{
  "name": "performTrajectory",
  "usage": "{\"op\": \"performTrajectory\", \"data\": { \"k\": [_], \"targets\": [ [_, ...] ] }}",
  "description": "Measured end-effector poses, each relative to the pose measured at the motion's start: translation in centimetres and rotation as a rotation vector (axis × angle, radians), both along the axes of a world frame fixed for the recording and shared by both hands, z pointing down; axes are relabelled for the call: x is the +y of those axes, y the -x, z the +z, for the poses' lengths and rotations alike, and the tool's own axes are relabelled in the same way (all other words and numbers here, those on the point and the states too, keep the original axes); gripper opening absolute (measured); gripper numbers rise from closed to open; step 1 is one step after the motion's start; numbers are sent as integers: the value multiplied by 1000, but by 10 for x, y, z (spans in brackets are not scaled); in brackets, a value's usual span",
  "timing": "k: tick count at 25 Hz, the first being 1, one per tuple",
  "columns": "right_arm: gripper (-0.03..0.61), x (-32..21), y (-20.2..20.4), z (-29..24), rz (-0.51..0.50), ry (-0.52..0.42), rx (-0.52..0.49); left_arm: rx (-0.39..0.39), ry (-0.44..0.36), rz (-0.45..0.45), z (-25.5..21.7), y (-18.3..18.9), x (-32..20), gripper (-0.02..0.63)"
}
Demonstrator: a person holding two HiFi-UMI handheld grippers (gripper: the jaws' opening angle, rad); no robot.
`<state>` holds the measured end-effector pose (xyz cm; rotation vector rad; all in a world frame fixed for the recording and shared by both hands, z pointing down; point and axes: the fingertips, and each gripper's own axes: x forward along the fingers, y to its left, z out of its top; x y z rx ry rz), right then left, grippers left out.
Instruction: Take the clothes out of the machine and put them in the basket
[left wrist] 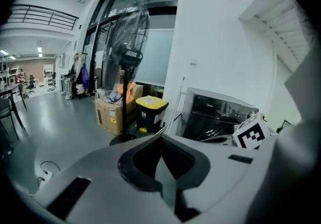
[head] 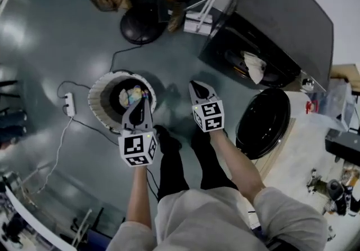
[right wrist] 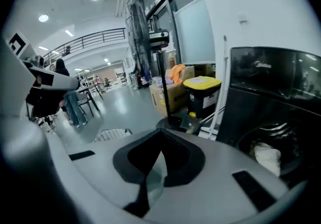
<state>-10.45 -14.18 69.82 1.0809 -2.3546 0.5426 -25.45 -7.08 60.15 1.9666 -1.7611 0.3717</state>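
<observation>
The basket [head: 97, 91] holds colourful clothes [head: 134, 95], a white garment [head: 256, 67] lies in the open machine [head: 284, 16], and left gripper [head: 141, 109] and right gripper [head: 198, 89] are both closed, empty

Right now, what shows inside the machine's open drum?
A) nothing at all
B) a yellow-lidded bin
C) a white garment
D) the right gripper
C: a white garment lies in the drum opening of the machine, whose door hangs open beside it.
</observation>
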Motion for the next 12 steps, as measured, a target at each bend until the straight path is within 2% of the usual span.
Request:
{"op": "performTrajectory", "data": {
  "k": [9, 12],
  "targets": [
    [23, -27, -208, 14, 273, -22, 50, 0, 18, 262, 28, -180, -67, 17],
    [23, -30, -274, 27, 372, -12, 64, 5, 22, 321, 41, -230, -82, 17]
  ]
}}
